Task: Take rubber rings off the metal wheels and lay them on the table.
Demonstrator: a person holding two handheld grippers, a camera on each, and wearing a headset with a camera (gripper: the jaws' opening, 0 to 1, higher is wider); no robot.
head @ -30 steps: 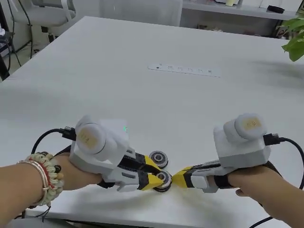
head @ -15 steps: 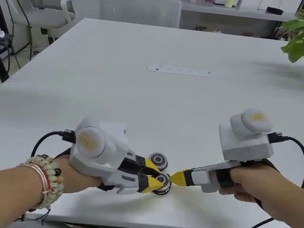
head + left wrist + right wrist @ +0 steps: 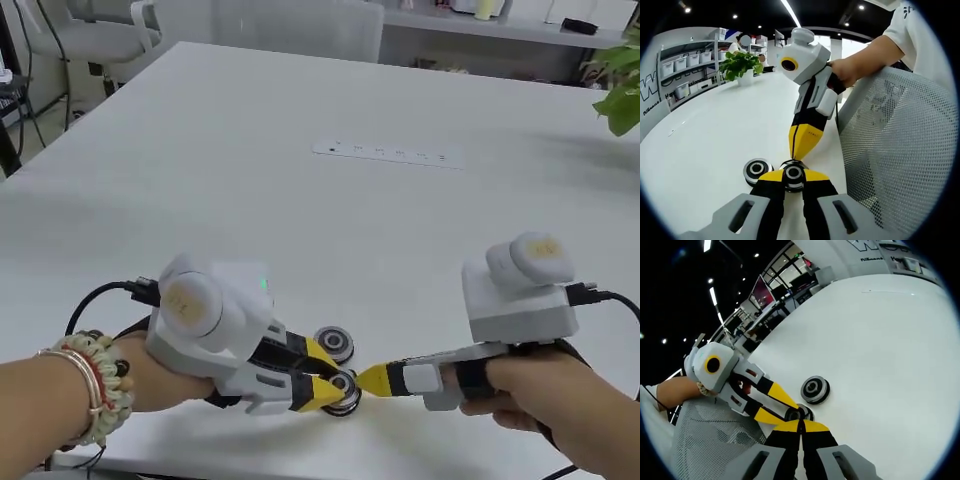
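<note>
Head view: two claws [image 3: 332, 378] [image 3: 366, 378], two metal wheels [image 3: 334, 342] [image 3: 346, 389].

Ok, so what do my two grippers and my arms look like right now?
The left gripper and right gripper match: pale grey bodies, black mid-sections and pointed yellow jaws. A black cable trails from the rear of each. The left wrist wears beaded bracelets. In the left gripper view, a white short sleeve shows on the right arm.

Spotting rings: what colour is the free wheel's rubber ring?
Black; free wheel clearest in left gripper view.
</note>
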